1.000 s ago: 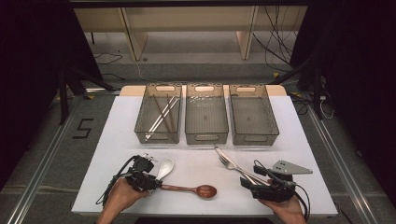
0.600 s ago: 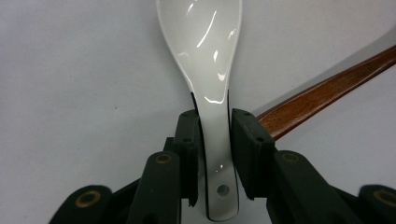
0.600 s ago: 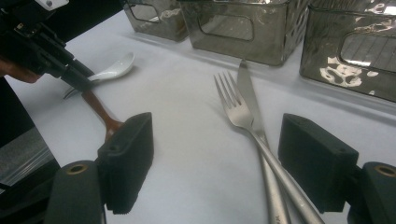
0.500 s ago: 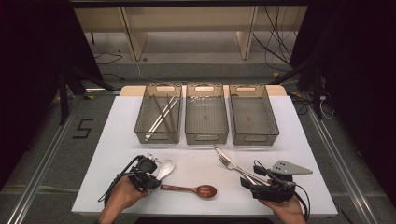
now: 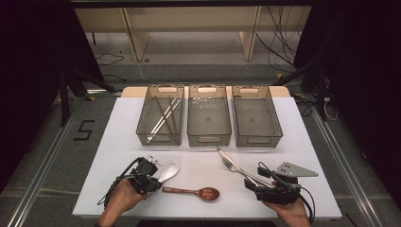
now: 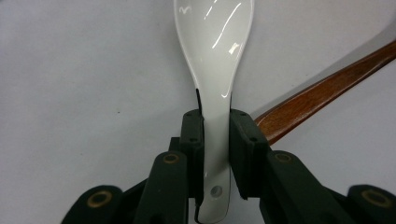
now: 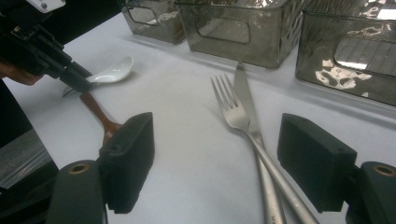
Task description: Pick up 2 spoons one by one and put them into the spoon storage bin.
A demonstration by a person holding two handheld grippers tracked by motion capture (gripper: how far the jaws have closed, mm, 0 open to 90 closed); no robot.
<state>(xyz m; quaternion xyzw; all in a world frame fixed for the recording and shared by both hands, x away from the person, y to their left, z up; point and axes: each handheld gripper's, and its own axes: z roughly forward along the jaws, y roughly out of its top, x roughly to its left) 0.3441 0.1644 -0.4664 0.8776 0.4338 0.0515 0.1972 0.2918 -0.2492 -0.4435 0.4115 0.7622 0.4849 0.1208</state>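
Note:
A white ceramic spoon [image 5: 169, 170] [image 6: 217, 56] lies on the white table at the front left. My left gripper [image 5: 153, 177] [image 6: 216, 126] has just been closing on its handle, and both pads now press its sides. Beside it lies a brown wooden spoon [image 5: 194, 192] [image 6: 322, 93], bowl to the right. At the front right, my right gripper [image 5: 254, 178] [image 7: 217, 158] stands open. The handles of a metal fork [image 5: 230, 164] [image 7: 231, 109] and a knife [image 7: 245, 93] run between its jaws without touching the pads.
Three clear plastic bins stand in a row at the back: the left bin [image 5: 142, 118] holds chopsticks [image 5: 163, 116], then come the middle bin [image 5: 209, 138] and the right bin [image 5: 257, 139]. The table's front edge runs just below both hands.
The left gripper's jaws have drawn in around the white spoon's handle. Neither hand nor any utensil has shifted.

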